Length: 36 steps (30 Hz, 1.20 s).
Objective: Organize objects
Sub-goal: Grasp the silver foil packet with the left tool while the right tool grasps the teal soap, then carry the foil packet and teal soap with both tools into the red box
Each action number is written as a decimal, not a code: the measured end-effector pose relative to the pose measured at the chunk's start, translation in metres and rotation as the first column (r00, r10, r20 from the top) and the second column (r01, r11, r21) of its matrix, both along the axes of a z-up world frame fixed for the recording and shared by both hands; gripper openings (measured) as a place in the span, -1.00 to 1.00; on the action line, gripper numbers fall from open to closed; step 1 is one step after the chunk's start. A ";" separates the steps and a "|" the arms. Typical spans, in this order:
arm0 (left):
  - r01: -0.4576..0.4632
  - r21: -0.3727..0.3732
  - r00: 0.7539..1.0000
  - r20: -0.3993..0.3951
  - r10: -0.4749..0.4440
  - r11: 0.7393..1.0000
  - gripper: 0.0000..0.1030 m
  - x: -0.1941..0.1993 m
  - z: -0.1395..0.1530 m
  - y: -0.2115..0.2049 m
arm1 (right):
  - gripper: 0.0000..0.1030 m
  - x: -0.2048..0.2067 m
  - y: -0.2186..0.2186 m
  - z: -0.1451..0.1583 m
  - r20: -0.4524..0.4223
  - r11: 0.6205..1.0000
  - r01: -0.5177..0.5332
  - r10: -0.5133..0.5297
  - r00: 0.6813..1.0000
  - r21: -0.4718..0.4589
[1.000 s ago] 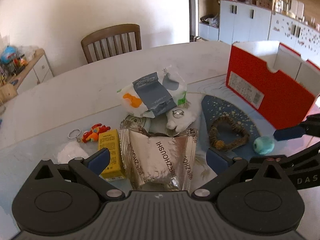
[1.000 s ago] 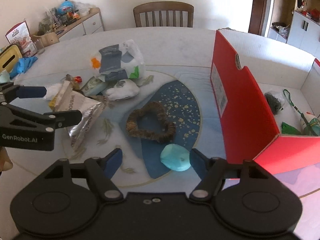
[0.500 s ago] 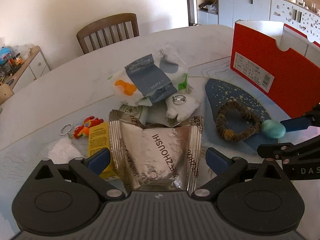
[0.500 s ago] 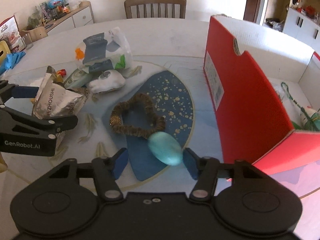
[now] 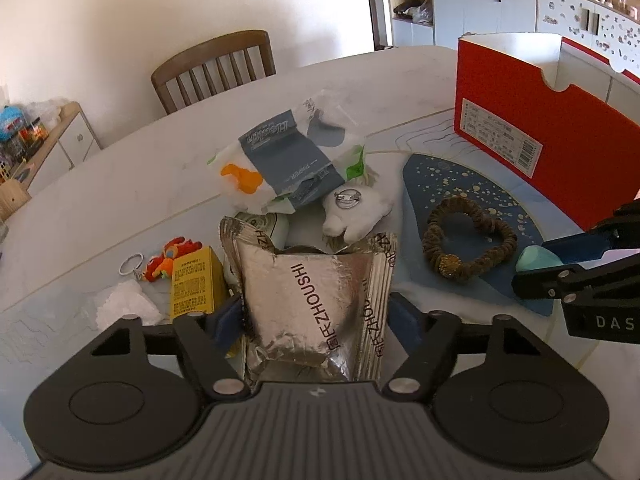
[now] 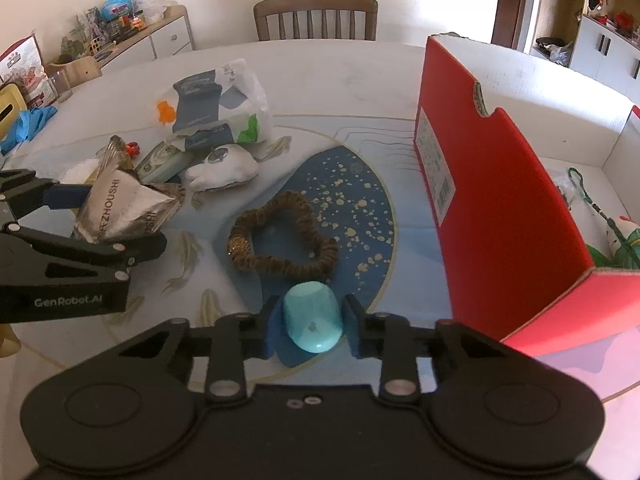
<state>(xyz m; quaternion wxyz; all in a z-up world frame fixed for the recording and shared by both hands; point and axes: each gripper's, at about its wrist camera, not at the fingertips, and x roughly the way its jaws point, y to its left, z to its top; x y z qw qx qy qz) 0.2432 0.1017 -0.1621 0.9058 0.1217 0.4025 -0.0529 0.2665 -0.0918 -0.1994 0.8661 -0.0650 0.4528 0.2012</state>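
One foil pouch (image 5: 316, 304), one teal egg (image 6: 313, 320), one beaded bracelet (image 6: 282, 236), one red box (image 6: 500, 200), one chair (image 6: 316, 16).

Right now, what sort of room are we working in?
Most likely a home dining room: a round dining table with a wooden chair pushed up to it, white cabinets behind, and a toy-cluttered sideboard along the wall.

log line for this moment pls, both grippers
left gripper: closing on silver foil pouch | right gripper: closing on teal egg-shaped object | red box: open
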 end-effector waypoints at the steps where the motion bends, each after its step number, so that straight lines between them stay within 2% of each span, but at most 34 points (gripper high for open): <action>1: -0.002 0.002 1.000 0.001 0.002 1.000 0.38 0.000 0.001 -0.001 | -0.43 -0.001 0.000 0.000 -0.003 1.000 -0.003 0.003 1.000 0.001; 5: -0.024 0.029 1.000 0.000 0.024 0.999 0.09 0.000 0.003 -0.001 | -0.43 -0.005 -0.002 0.002 -0.023 1.000 -0.007 0.007 1.000 0.014; 11: -0.043 0.015 0.999 0.003 0.043 0.999 -0.06 -0.003 0.008 0.001 | -0.43 -0.014 -0.008 0.014 -0.034 0.999 -0.014 0.016 0.999 0.047; 20: -0.066 -0.030 0.997 -0.036 0.065 0.997 -0.10 -0.023 0.023 -0.004 | -0.43 -0.027 -0.026 0.049 -0.018 0.993 -0.026 0.028 0.999 0.117; 24: -0.075 -0.057 0.996 -0.050 0.072 0.996 -0.10 -0.035 0.040 -0.010 | -0.43 -0.032 -0.036 0.067 -0.002 0.989 -0.036 0.037 0.999 0.146; 36: -0.008 -0.121 1.000 -0.003 0.008 0.993 -0.10 -0.051 0.098 -0.057 | -0.43 -0.030 -0.075 0.110 0.066 0.981 -0.048 0.036 0.997 0.188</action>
